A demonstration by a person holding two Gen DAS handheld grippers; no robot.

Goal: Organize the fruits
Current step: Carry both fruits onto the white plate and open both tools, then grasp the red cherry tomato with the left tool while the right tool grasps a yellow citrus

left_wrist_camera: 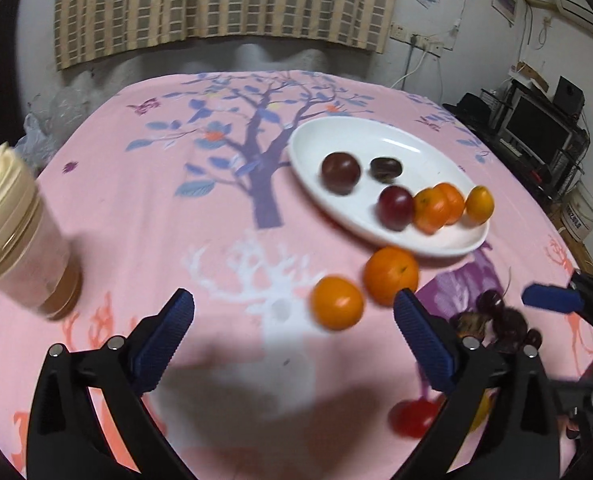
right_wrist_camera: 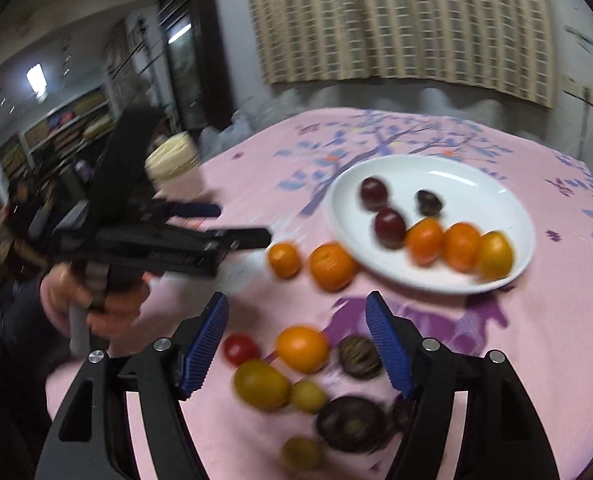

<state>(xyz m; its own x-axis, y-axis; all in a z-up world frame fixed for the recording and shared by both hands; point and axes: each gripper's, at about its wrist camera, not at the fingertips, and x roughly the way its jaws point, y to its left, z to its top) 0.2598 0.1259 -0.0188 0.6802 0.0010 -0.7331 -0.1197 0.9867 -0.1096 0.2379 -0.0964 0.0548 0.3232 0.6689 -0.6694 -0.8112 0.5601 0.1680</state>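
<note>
Left gripper (left_wrist_camera: 294,314) is sitting wide apart over the pink tablecloth (left_wrist_camera: 136,208), gripping nothing. Right gripper (right_wrist_camera: 296,320) is also parted and empty, hanging over loose fruit: orange (right_wrist_camera: 302,348), red tomato (right_wrist_camera: 240,348), yellow ones, dark ones. White plate (left_wrist_camera: 380,136) is holding three dark plums (left_wrist_camera: 340,172) and three small oranges (left_wrist_camera: 436,208). Two oranges (left_wrist_camera: 390,276) are lying just beside its rim. Lidded jar (left_wrist_camera: 20,236) is standing well apart, contents unclear.

The left tongs (left_wrist_camera: 294,316) stand wide apart, empty, over the pink-clothed counter (left_wrist_camera: 144,208). Two oranges (left_wrist_camera: 364,288) lie just before a white plate (left_wrist_camera: 380,140) holding plums and small oranges. A capped jar (left_wrist_camera: 24,236) stands left.
</note>
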